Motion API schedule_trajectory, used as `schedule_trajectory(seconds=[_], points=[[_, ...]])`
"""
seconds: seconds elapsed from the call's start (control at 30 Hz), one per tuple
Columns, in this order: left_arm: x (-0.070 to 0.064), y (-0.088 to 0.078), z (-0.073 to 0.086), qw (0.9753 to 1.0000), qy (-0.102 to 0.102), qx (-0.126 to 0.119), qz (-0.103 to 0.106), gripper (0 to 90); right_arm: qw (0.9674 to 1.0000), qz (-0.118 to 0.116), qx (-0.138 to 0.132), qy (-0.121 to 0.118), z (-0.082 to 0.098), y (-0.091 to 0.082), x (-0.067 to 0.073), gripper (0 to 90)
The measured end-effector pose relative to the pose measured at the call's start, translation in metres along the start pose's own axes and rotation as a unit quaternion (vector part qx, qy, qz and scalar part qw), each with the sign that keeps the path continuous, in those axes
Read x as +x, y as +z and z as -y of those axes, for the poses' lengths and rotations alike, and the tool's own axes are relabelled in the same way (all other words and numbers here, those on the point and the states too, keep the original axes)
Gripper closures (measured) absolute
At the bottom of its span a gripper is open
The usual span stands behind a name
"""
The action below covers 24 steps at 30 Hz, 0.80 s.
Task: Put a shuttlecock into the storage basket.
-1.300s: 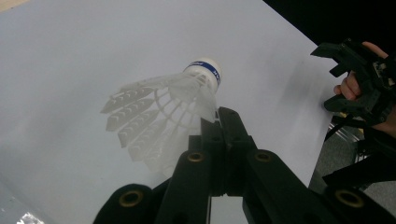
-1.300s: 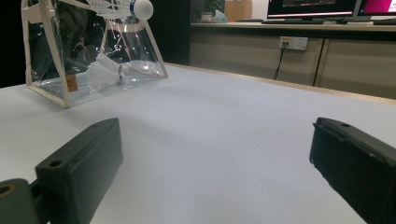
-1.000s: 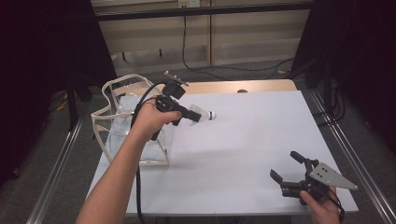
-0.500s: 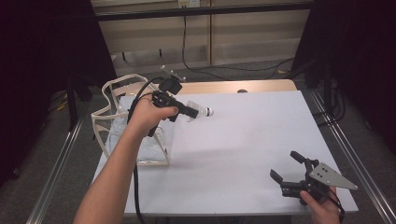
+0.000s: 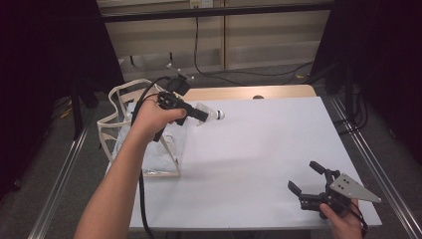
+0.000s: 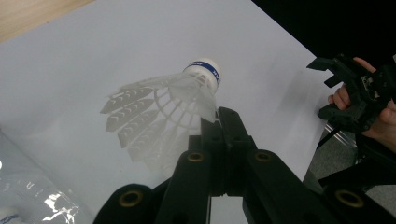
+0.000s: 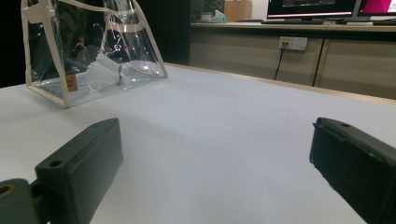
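Spreading across the scene, the white desk point(image 5: 259, 149) carries a clear bag point(image 5: 144, 144) with cream trim at its left edge. Above the desk beside that bag, the left gripper point(image 5: 201, 115) is clamped on a white shuttlecock point(image 6: 168, 107) by its skirt, held off the surface. Near the front right corner, the right gripper point(image 5: 306, 179) has its jaws spread wide with nothing between them.

Overhead plus two claw-level cameras, shared table point(image 5: 259, 149)
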<state>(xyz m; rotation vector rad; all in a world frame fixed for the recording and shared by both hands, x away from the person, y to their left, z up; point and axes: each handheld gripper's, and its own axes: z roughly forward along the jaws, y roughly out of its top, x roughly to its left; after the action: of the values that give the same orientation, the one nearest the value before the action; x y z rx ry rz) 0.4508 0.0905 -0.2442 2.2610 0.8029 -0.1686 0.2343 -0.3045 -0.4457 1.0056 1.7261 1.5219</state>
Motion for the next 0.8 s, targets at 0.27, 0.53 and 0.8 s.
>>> schedule_trajectory(seconds=[0.27,0.53,0.8], points=[[0.001,-0.007,-0.002,1.0000,-0.003,-0.001,-0.008,90.0,1.0000,0.000,0.001,-0.001,0.000,0.000,0.000,2.3],[0.003,-0.014,-0.002,0.9998,-0.012,-0.002,-0.016,90.0,1.0000,0.000,0.001,-0.001,0.000,0.000,0.000,2.4],[0.004,-0.021,-0.004,0.9996,-0.011,0.002,-0.026,90.0,1.0000,0.000,0.000,0.000,0.000,0.000,0.000,2.4]])
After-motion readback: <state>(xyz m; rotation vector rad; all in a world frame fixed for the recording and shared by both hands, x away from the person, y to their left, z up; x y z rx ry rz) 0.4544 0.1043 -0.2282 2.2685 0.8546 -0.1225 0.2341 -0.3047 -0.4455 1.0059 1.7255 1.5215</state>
